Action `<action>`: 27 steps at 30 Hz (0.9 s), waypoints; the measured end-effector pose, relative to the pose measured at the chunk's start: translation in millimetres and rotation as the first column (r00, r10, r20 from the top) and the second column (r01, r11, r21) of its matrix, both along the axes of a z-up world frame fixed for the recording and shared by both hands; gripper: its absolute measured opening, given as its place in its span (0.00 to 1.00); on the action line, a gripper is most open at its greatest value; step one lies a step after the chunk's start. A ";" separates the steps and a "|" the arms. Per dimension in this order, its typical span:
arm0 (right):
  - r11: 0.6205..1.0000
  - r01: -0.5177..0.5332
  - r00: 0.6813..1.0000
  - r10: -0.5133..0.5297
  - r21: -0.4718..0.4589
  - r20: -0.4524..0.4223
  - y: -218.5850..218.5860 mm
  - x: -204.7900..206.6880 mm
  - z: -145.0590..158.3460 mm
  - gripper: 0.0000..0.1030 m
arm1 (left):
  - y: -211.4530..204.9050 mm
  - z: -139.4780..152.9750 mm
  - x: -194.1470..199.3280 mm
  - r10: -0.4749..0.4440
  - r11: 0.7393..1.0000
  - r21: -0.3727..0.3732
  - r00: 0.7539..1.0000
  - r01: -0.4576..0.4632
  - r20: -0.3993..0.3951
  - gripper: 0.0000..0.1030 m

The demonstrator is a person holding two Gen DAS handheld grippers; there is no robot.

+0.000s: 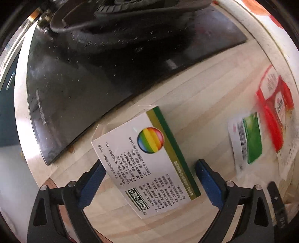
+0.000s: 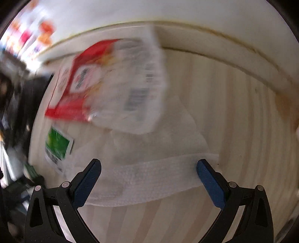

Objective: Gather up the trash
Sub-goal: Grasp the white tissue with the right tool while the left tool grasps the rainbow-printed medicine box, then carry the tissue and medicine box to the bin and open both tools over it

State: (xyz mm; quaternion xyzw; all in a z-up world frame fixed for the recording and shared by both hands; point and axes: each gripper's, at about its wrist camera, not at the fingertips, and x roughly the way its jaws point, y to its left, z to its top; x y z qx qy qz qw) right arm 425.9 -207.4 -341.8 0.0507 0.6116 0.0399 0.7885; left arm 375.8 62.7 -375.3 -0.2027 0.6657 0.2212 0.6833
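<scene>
A white medicine box (image 1: 147,162) with a rainbow circle and a green stripe lies on the light wooden counter (image 1: 201,115). My left gripper (image 1: 149,179) is open, its blue pads on either side of the box, not touching it. A green-and-white sachet (image 1: 248,140) and a red-and-white wrapper (image 1: 274,108) lie to the right. In the right wrist view my right gripper (image 2: 149,179) is open over a white paper towel (image 2: 147,179). The red-and-white wrapper (image 2: 115,84) lies beyond it and the green sachet (image 2: 57,144) to the left. This view is blurred.
A black glass cooktop (image 1: 89,74) with a dark pan (image 1: 121,16) on it covers the left and far side of the counter. A white wall (image 2: 186,13) runs along the counter's back edge. Bare wood (image 2: 233,112) lies right of the towel.
</scene>
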 end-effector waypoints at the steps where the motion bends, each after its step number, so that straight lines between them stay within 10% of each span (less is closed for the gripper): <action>1: 0.999 -0.022 1.000 0.023 -0.024 0.011 8.6 -3.4 -0.4 0.99 | -4.6 4.6 -1.1 -0.028 0.999 0.016 0.999 0.028 0.021 0.77; 6: 0.985 -0.105 0.983 0.124 -0.140 0.136 42.6 -27.5 -0.1 0.75 | -23.8 12.2 -13.3 -0.173 0.978 0.119 0.985 0.170 0.018 0.68; 8: 0.982 -0.120 0.974 0.145 -0.148 0.172 49.6 -35.8 7.4 0.03 | -28.1 15.4 -24.3 -0.208 0.968 0.147 0.978 0.204 0.013 0.68; 27: 0.945 -0.261 0.958 0.228 0.199 0.174 121.9 -168.7 99.5 0.04 | 63.8 81.1 -179.8 -0.101 0.994 -0.008 0.966 0.106 0.236 0.67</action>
